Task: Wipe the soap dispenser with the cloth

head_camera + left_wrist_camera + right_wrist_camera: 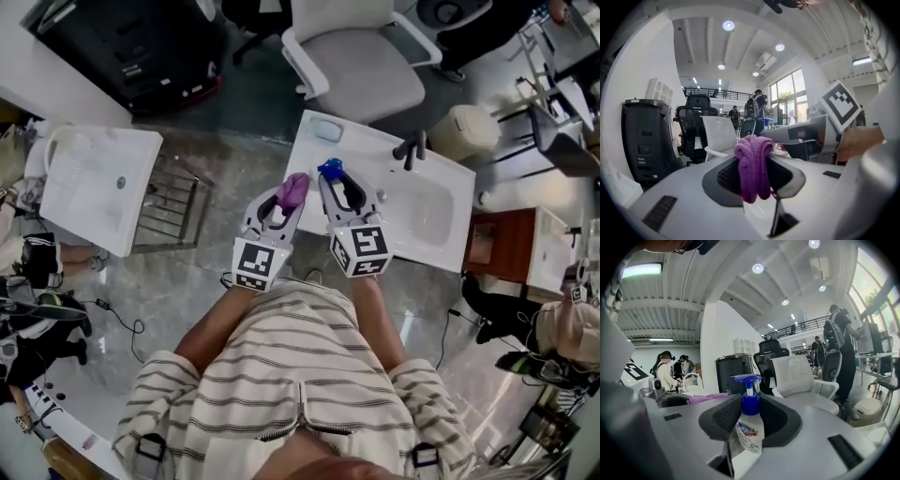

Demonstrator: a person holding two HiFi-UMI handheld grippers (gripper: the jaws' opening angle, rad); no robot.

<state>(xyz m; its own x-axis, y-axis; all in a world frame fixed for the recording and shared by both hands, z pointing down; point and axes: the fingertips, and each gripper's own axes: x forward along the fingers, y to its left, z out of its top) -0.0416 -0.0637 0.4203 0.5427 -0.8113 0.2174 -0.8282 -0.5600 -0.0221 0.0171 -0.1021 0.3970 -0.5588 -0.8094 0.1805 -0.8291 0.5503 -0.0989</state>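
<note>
My right gripper [746,420] is shut on the soap dispenser [749,425], a clear bottle with a blue pump [330,169] and a printed label, held upright between the jaws. A bunched purple cloth [753,166] hangs in my left gripper [754,176], which is shut on it. In the head view the two grippers are side by side above the white sink unit [441,225], the left gripper [284,202] with the cloth [293,190] just left of the right gripper [339,192]. Cloth and dispenser stand a little apart.
A black faucet [411,147] rises at the back of the sink unit, and a blue soap dish [326,130] sits at its far left corner. A second white basin [98,187] stands to the left, with a metal rack [173,202] between. A grey office chair [361,66] is beyond.
</note>
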